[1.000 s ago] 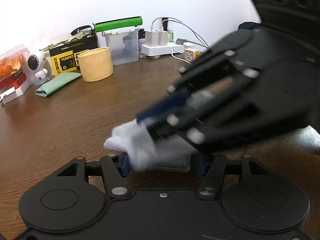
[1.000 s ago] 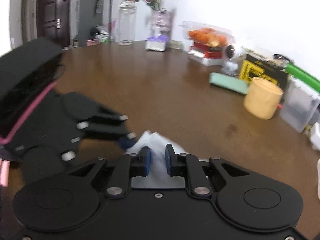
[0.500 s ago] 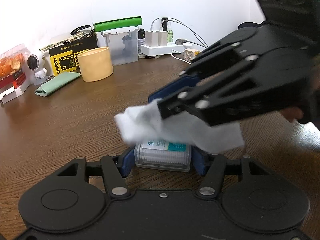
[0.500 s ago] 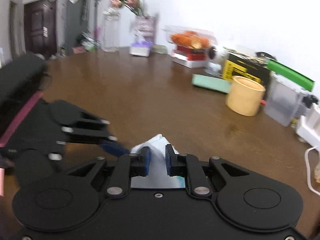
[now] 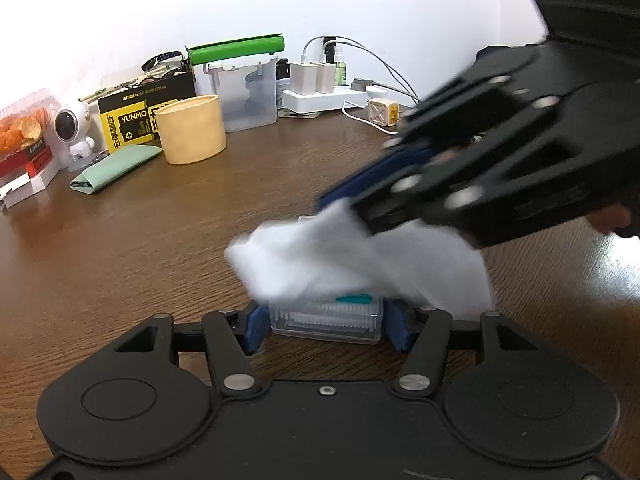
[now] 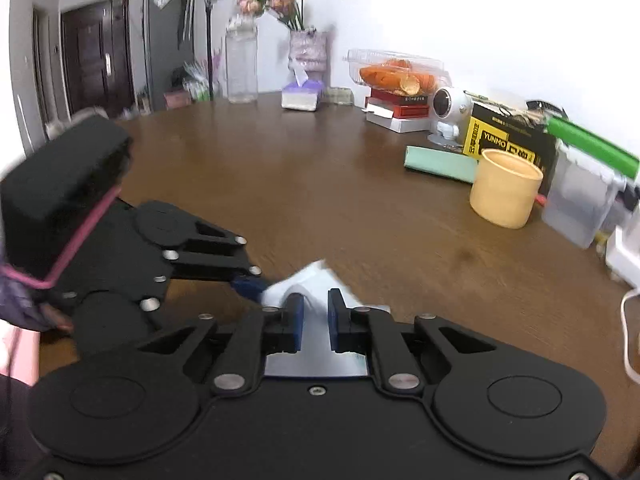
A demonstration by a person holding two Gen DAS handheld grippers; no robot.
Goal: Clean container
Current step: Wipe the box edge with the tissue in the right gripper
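Observation:
A small clear plastic container (image 5: 326, 318) of cotton swabs with a teal label rests on the brown table, held between the blue pads of my left gripper (image 5: 325, 326). My right gripper (image 6: 314, 320) is shut on a white tissue (image 5: 352, 260) and presses it onto the container's top. The tissue also shows in the right wrist view (image 6: 308, 284). In the left wrist view the right gripper (image 5: 340, 208) comes in from the upper right. The tissue hides most of the container's lid.
Along the back wall stand a yellow cup (image 5: 191, 129), a green cloth (image 5: 116, 168), a black and yellow box (image 5: 136, 116), a clear bin with a green lid (image 5: 244, 92), a power strip with chargers (image 5: 320, 92) and a toy astronaut (image 5: 74, 128).
My right gripper has swept the tissue back and forth over the container: it lifted away to the right, then came down onto the lid. The left gripper has held still.

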